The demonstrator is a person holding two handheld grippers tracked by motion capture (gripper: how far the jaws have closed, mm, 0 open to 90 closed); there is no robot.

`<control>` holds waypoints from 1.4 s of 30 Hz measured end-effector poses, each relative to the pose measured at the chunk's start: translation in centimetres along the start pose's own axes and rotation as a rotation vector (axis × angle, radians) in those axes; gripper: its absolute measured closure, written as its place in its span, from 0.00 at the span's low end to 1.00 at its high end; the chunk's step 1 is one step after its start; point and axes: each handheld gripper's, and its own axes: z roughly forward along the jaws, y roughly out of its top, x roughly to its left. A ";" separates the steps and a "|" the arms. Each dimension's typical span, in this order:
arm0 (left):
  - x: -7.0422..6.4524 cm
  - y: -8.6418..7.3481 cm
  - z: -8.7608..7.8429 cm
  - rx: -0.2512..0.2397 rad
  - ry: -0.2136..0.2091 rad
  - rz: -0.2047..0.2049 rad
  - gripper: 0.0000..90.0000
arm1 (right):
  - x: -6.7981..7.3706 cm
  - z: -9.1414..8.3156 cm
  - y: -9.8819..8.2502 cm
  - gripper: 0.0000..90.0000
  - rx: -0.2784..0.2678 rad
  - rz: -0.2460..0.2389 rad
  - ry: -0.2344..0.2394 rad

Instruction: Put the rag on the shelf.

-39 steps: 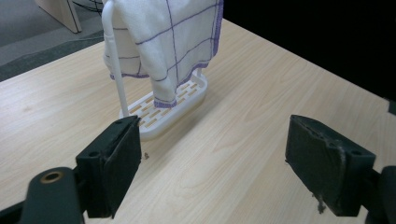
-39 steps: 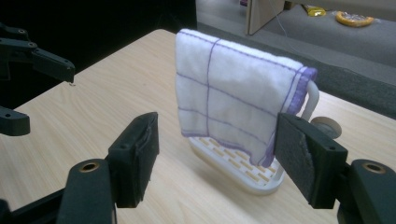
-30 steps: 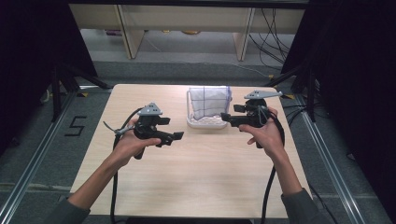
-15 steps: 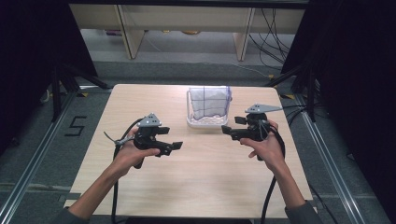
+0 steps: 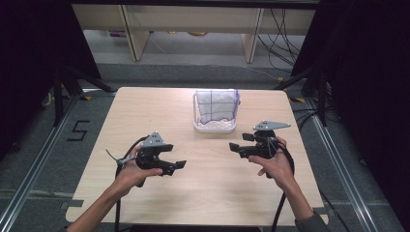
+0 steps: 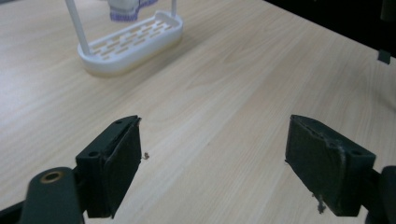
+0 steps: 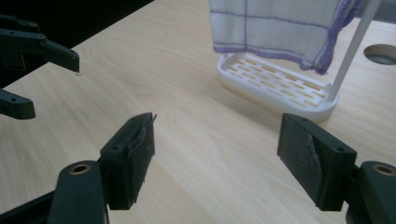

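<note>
Left gripper [image 5: 180, 165]: my jaws stand wide apart, nothing between them, bare bench [image 5: 145, 111] beneath. Right gripper [image 5: 233, 146]: jaws wide, having just opened a little further, also empty. Checked cloth [image 5: 216, 106] hangs on the white rack [image 5: 215, 126] at the bench's far middle, well apart from both. Right gripper view shows the cloth's purple hem [image 7: 261, 49]; left gripper view cuts it off, showing the rack's slotted base [image 6: 130, 43].
</note>
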 end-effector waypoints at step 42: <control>-3.9 -7.7 -2.0 0.070 0.018 0.005 0.19 | 4.1 -0.2 -8.8 0.30 0.107 -0.019 0.060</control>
